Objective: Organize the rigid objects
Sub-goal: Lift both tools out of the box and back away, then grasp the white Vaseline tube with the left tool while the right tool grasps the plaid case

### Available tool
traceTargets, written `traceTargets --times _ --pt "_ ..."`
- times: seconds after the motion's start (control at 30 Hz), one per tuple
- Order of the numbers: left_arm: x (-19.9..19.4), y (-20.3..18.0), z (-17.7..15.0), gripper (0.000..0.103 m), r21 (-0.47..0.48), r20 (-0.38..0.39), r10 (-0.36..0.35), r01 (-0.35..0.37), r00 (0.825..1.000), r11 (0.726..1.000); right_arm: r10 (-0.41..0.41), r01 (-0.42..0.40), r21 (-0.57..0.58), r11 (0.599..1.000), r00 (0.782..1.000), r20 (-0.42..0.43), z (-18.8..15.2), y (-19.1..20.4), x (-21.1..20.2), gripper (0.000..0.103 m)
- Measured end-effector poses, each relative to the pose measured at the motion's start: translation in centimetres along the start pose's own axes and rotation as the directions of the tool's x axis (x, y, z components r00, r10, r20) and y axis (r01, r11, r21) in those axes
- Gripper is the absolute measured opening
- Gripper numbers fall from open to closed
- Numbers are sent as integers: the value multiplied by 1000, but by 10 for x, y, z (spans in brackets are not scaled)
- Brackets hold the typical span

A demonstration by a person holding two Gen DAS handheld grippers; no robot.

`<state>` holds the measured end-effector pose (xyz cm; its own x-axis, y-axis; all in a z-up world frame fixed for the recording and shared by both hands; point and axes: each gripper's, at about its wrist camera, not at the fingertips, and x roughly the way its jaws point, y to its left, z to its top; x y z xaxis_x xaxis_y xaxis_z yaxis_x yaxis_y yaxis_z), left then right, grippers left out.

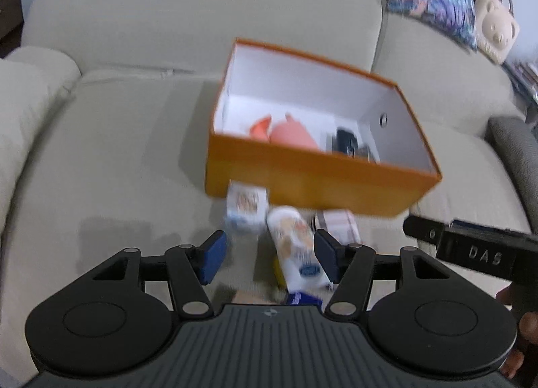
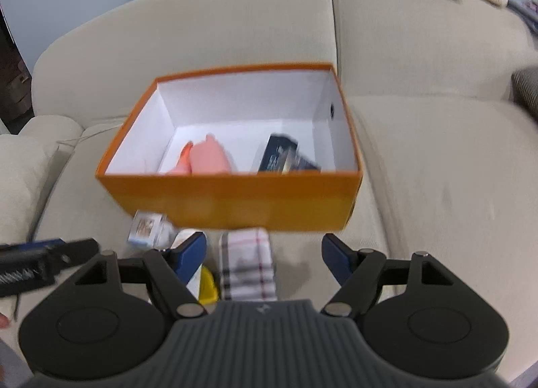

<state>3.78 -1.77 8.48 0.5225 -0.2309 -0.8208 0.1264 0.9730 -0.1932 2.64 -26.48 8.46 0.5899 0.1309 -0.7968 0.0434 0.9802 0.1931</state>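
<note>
Orange box (image 2: 232, 203) sits mid-frame on sofa (image 2: 437, 169) as drop bin w/ two items inside; left claw (image 1: 269, 260) & right claw (image 2: 264, 262) both half-open, empty, over loose pkgs (image 1: 247, 209) at lower centre, prob next picks.

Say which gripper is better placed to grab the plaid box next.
Right. The plaid box lies between the right gripper and its open jaws; the left gripper is lined up over the white tube instead.

The orange box (image 2: 235, 199) is open on top, with free floor between the pink object (image 2: 208, 157) and the dark box (image 2: 285, 154). Before its front wall several small packages (image 1: 296, 246) crowd the sofa (image 2: 454, 186), maybe touching it. Right of them, the cushion is free.
</note>
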Motion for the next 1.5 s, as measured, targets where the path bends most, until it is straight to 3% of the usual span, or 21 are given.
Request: traceTargets --times 0.3,0.73,0.97,1.2,1.3,1.5 --pt "24 -17 -15 72 49 -47 14 -12 999 999 -17 17 -6 1000 999 -44 -13 -2 23 77" --pt "72 -40 -6 73 55 -99 2 4 995 998 -59 61 16 998 996 -68 -14 -34 39 81" --pt "108 -34 -2 73 -8 -133 7 -8 991 1000 -69 71 16 997 994 -86 -14 -40 47 82" --pt "135 -8 -7 64 -141 -210 -27 -3 977 990 -65 65 1 998 993 -102 -13 -34 54 82" --pt "132 1 -8 57 -188 -197 -46 8 979 982 -61 60 -10 998 992 -110 -13 -29 58 83" --pt "106 5 -8 57 -165 -165 -36 9 986 986 -45 44 -14 999 989 -144 -13 -21 72 83"
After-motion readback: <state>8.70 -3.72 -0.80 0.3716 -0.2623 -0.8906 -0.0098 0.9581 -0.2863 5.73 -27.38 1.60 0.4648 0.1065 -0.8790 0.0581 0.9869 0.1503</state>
